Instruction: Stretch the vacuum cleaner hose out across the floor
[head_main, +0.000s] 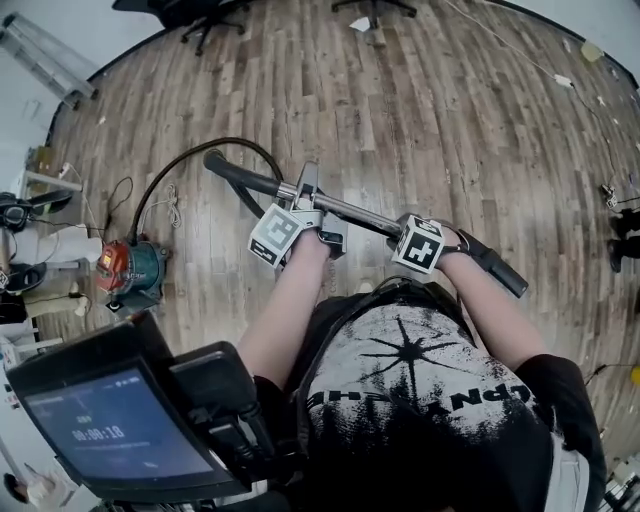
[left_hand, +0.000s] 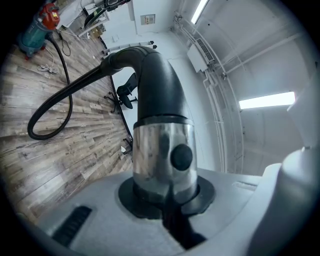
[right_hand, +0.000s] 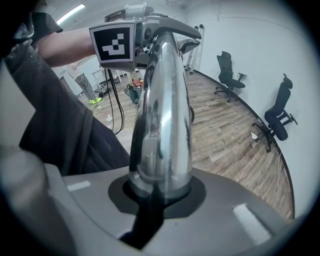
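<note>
Floor (head_main: 420, 130): grey-brown wood planks, worn finish. Walls (right_hand: 250, 35): white. Two black office chairs (right_hand: 227, 70) at the floor's edge by the wall. Ceiling tube lights (left_hand: 267, 100) lit.

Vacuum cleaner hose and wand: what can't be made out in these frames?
Head view and left gripper view: the joint of the hose at the canister is too small.
Head view: the wand under the right gripper is hidden by its marker cube.
</note>
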